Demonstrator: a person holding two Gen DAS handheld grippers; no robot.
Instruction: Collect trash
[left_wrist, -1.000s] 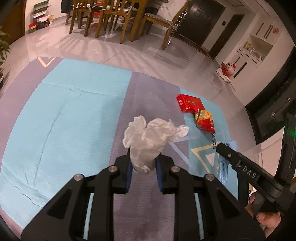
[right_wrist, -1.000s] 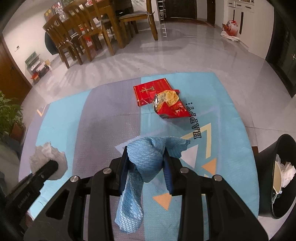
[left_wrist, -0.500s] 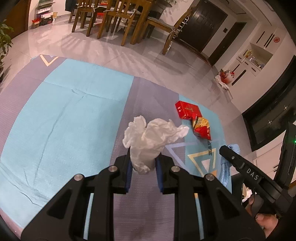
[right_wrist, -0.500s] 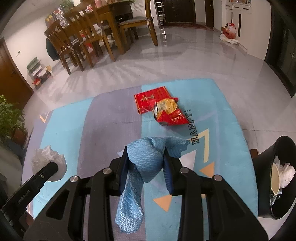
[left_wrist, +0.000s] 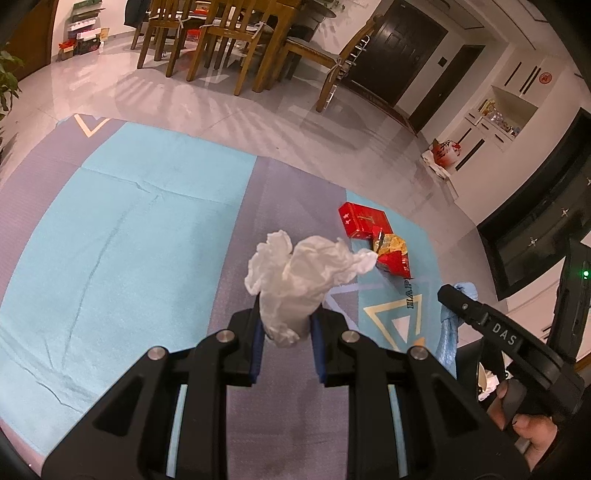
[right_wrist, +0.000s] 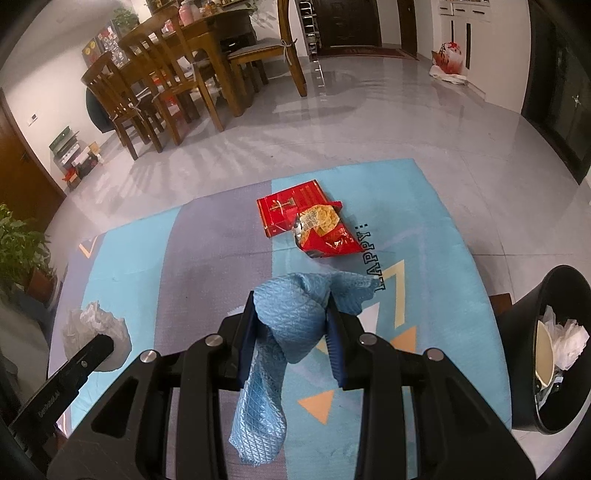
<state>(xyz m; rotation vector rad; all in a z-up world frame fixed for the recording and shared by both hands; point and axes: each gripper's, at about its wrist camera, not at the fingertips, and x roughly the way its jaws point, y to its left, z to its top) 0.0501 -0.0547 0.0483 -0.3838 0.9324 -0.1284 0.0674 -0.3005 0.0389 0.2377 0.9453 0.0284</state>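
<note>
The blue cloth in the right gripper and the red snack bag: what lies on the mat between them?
Only bare mat between the blue cloth and the red snack bag, in the right wrist view.

My blue cloth covers part of the rug's lettering; only "APPY" reads. The snack bag overlaps a corner of the red box. The black bin beside the rug is cut by the frame edge, its contents partly hidden by the rim. The tissue wad's base sits hidden between my pads.
</note>
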